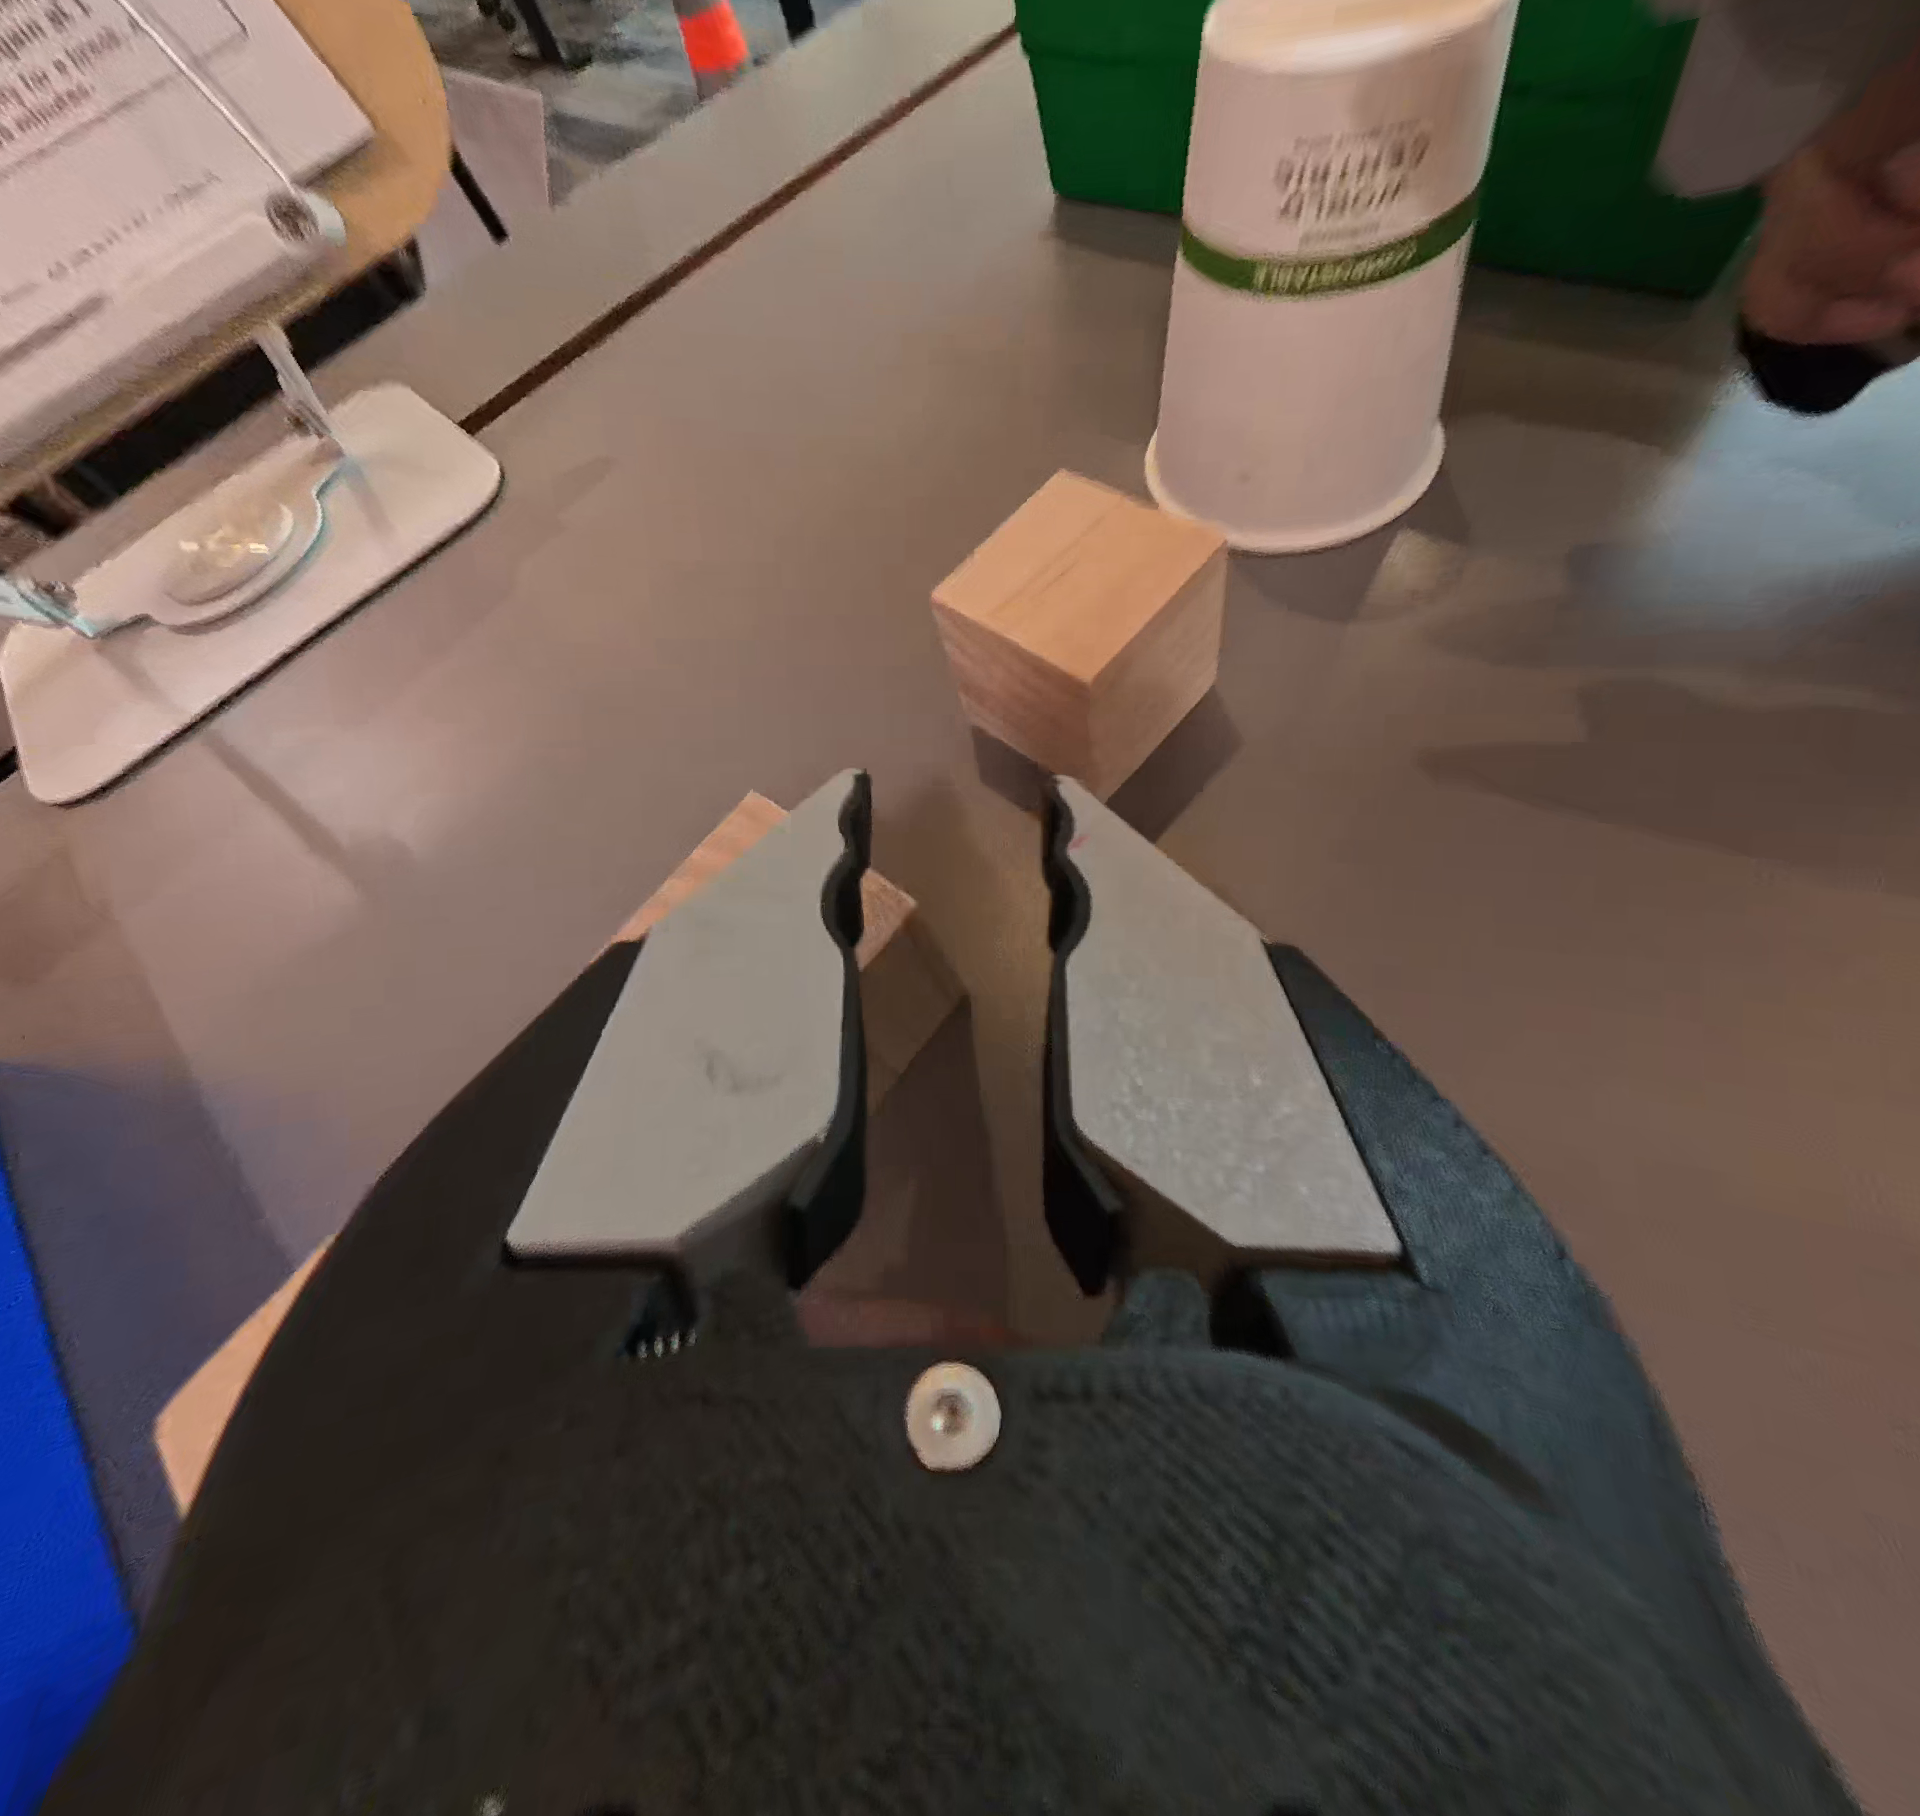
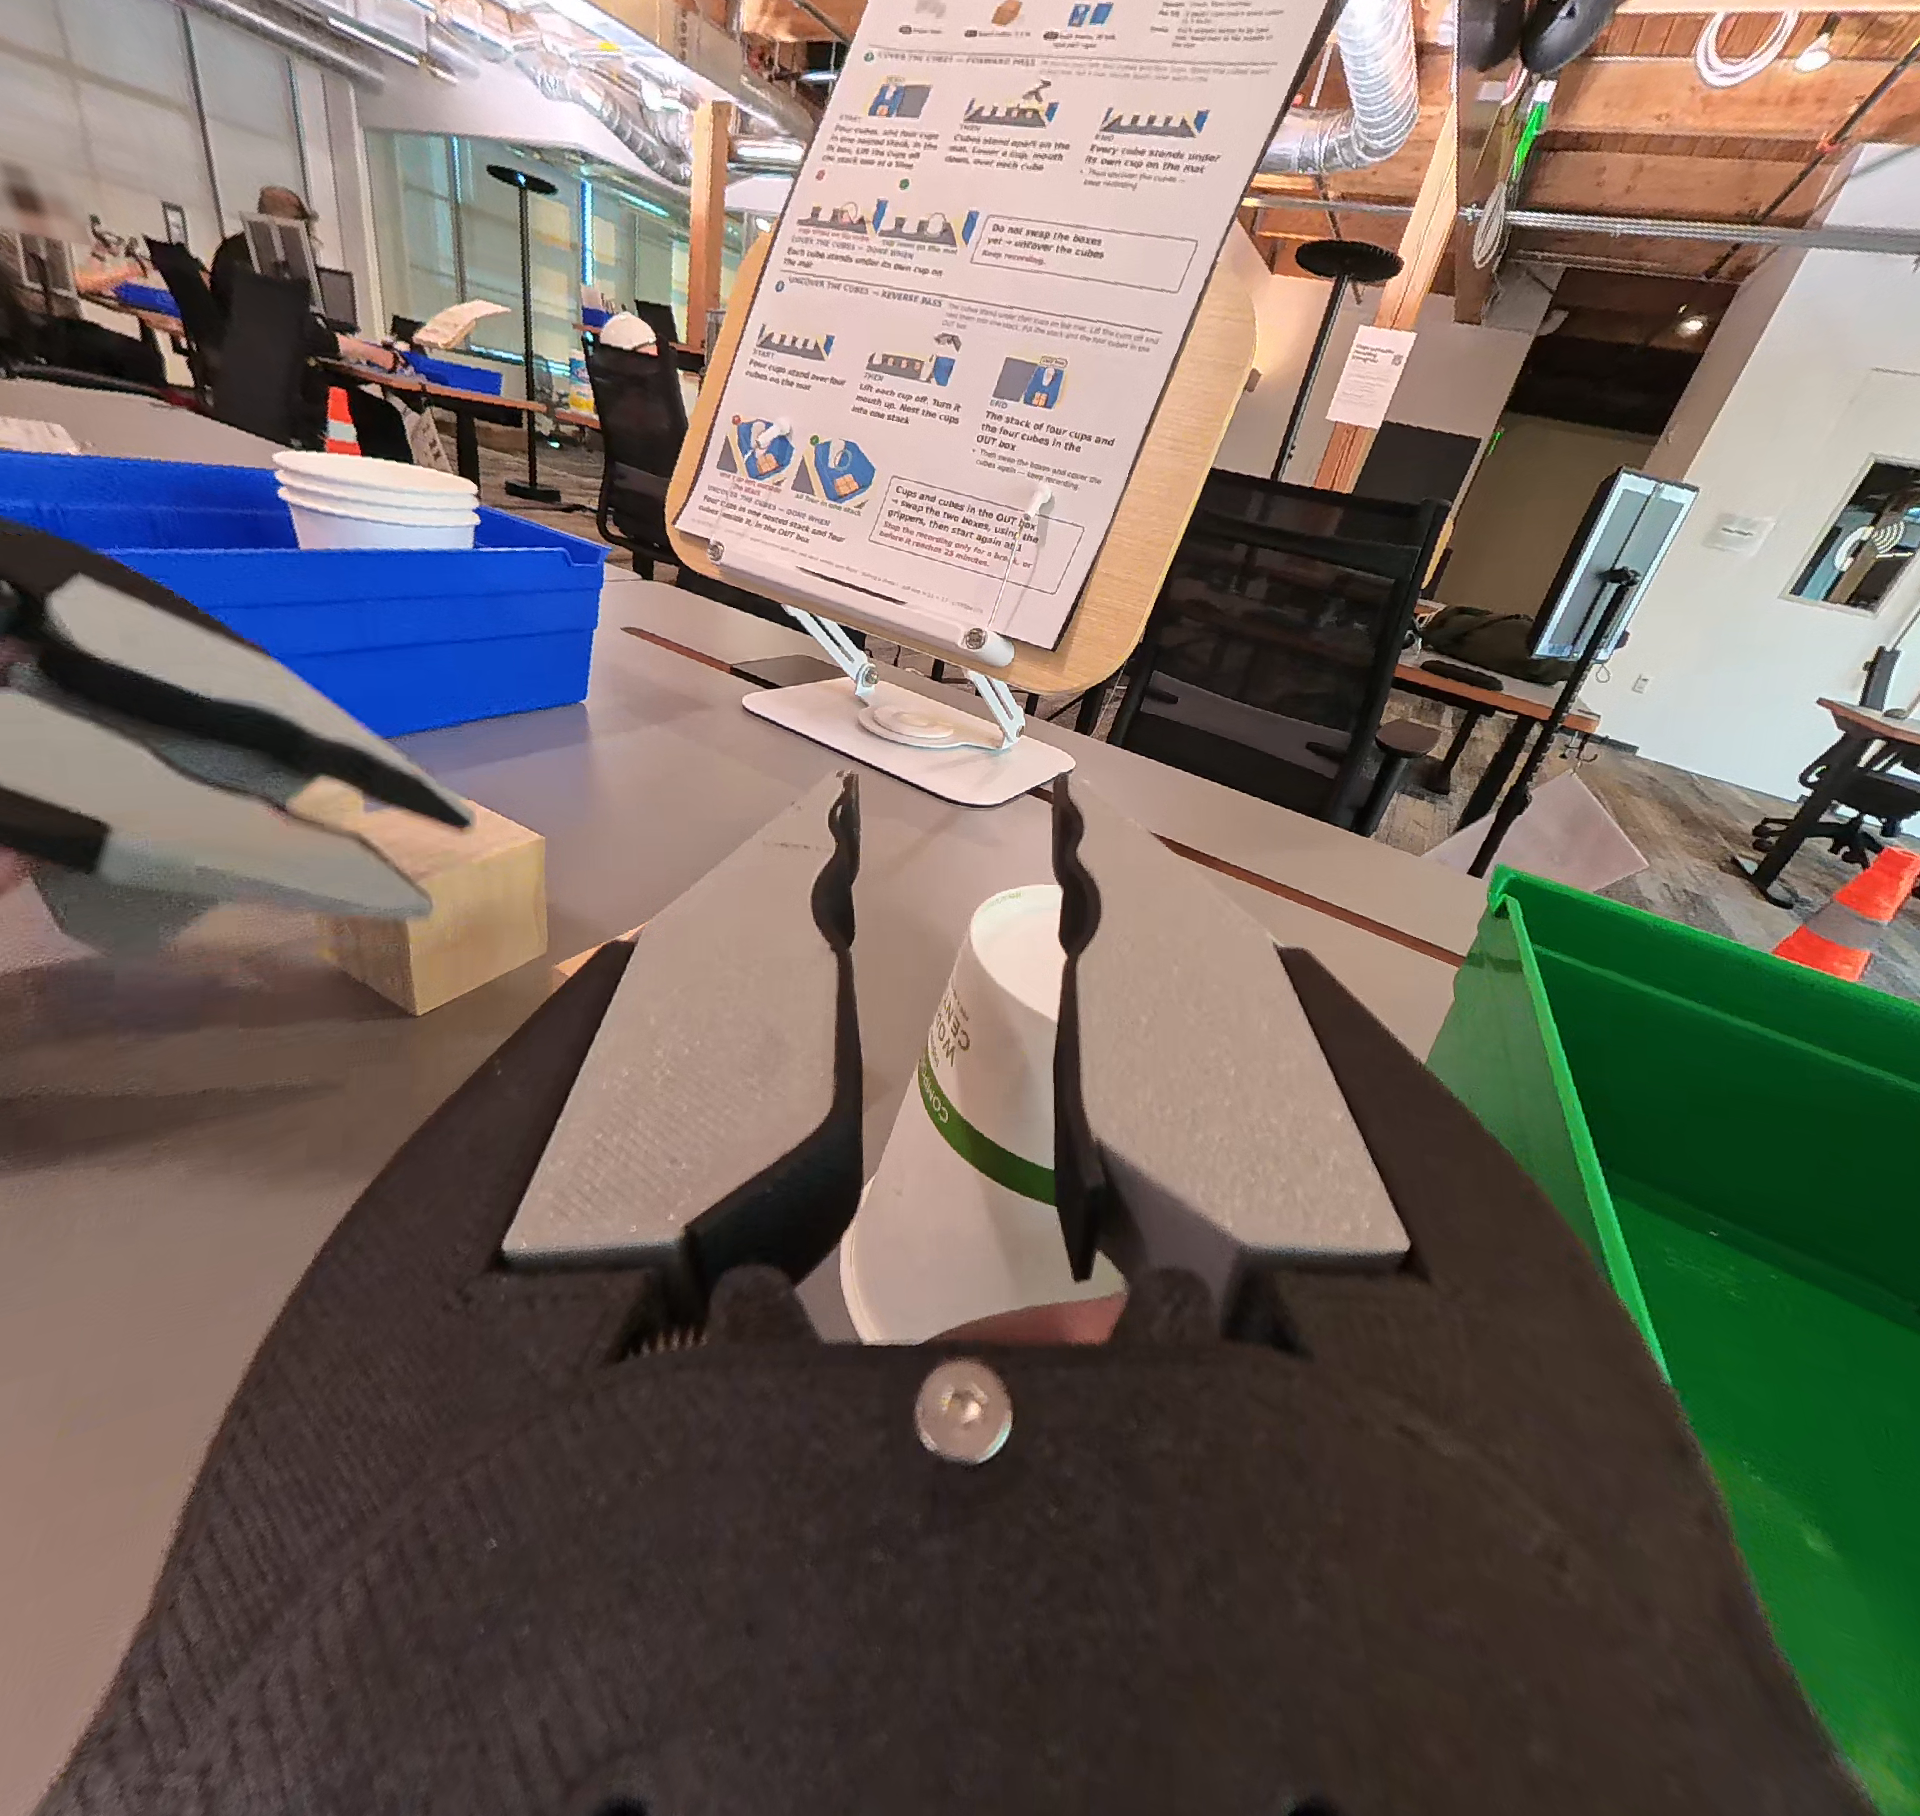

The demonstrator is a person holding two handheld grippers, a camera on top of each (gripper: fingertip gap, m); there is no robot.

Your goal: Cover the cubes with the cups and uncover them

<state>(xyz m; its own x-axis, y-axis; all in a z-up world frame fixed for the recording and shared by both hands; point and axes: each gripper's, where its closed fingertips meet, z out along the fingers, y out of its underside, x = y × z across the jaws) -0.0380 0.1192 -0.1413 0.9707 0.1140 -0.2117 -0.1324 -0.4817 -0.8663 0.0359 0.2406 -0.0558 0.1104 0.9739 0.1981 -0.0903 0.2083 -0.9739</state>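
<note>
Near cube [image 1: 883, 945] half hidden under left claw [image 1: 956, 810], cup's [image 2: 966, 1122] base unseen

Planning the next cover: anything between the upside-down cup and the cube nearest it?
Nothing visible. The cup stands close behind that cube with no object between them; the left tongs sit open on the cube's near side.

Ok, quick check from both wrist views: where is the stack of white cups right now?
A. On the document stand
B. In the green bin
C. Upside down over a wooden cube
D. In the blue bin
D: the right wrist view shows the nested stack of white cups standing upright inside the blue bin on the table, left of the document stand.
</note>
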